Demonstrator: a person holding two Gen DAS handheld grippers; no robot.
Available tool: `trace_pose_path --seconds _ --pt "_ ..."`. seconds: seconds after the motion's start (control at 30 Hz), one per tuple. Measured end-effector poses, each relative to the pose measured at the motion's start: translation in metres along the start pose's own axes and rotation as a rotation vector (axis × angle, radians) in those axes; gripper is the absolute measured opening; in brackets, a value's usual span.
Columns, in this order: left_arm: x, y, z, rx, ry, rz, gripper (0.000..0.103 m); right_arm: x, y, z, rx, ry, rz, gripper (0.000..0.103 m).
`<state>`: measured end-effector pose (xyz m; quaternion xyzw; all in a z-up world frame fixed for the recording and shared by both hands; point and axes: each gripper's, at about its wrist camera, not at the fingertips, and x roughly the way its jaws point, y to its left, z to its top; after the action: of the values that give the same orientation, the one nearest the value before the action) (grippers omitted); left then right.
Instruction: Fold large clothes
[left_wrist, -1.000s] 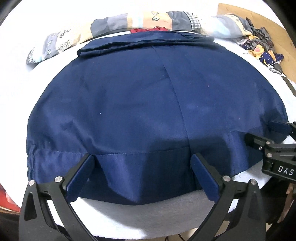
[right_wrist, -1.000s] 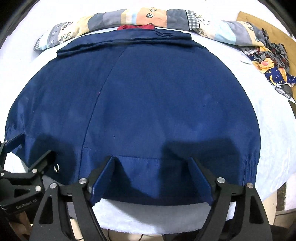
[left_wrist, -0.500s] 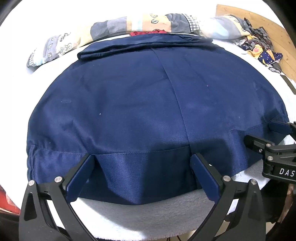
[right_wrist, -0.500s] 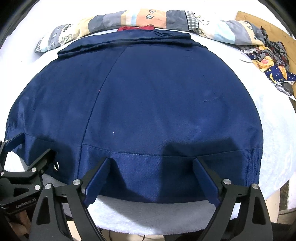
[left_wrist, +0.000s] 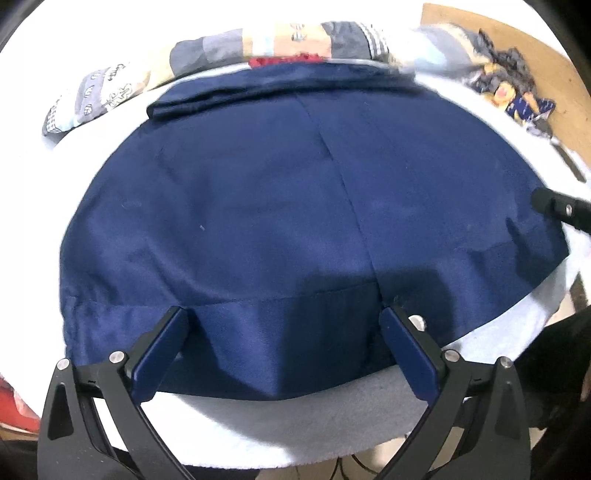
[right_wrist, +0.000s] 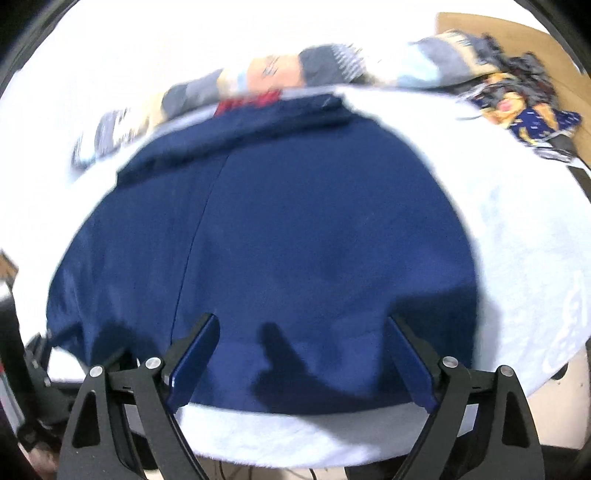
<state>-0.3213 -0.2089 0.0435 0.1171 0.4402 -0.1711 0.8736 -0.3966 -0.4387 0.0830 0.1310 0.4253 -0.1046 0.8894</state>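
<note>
Since a second ago my right hand-held gripper (right_wrist: 301, 354) has pulled back and lifted off the hem; in the left wrist view it has slid up along the garment's right edge, where only a black tip shows now. Right wrist view is smeared with motion blur. My left hand-held gripper (left_wrist: 282, 345) has barely shifted.

Navy garment (left_wrist: 295, 221) lies spread flat on the white-covered tabletop (left_wrist: 295, 424), near hem toward me, far edge already doubled back into a thick band. A centre seam runs away from me. It looks smoothed and squared, I judge so the next fold lands even.

Left hand-held gripper: jaws wide, one finger each side of a stretch of hem, tips over the stitched band. Nothing pinched. I read this as resting or steadying the edge rather than gripping.

Right hand-held gripper: jaws spread wide, empty, hanging above the hem's right portion; its shadow falls on the cloth between the fingers.

Beyond the garment: a patchwork quilt (left_wrist: 229, 55) bunched along the far side, a red item (left_wrist: 284, 60) peeking from behind the doubled edge, a patterned cloth (left_wrist: 517, 96) at far right on a wooden board (left_wrist: 554, 66). All well apart from my working area.

Fold is partial; the next grasp is not begun.
</note>
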Motion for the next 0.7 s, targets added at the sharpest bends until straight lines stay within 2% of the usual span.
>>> trace_pose_path --seconds 0.13,0.23,0.3,0.37,0.47,0.5,0.53,0.57,0.63,0.7 --pt "-0.032 0.032 0.007 -0.053 -0.083 -0.018 0.103 -0.017 -0.041 0.016 0.128 -0.037 0.004 0.092" --pt "-0.045 0.071 -0.006 -0.129 -0.084 -0.011 0.103 -0.022 -0.077 0.021 0.271 -0.035 0.039 0.092" --pt "-0.046 0.109 -0.01 -0.223 -0.046 -0.024 0.103 -0.023 -0.105 0.02 0.382 -0.031 0.067 0.092" --pt "-0.043 0.14 -0.021 -0.314 -0.006 -0.003 0.103 -0.022 -0.123 0.018 0.45 -0.024 0.076 0.092" --pt "-0.033 0.184 -0.04 -0.491 0.059 -0.066 0.103 -0.023 -0.142 0.015 0.519 -0.036 0.102 0.092" --pt "-0.027 0.194 -0.047 -0.544 0.076 -0.104 0.1 -0.023 -0.147 0.015 0.535 -0.037 0.104 0.092" --pt "-0.019 0.201 -0.053 -0.586 0.105 -0.137 0.091 -0.021 -0.149 0.014 0.547 -0.035 0.112 0.092" --pt "-0.013 0.204 -0.057 -0.6 0.126 -0.154 0.087 -0.018 -0.151 0.013 0.558 -0.026 0.13 0.092" --pt "-0.004 0.204 -0.061 -0.617 0.154 -0.18 0.082 -0.007 -0.151 0.012 0.557 0.012 0.164 0.086" --pt "0.001 0.204 -0.063 -0.633 0.16 -0.193 0.082 0.005 -0.142 0.012 0.517 0.062 0.154 0.068"
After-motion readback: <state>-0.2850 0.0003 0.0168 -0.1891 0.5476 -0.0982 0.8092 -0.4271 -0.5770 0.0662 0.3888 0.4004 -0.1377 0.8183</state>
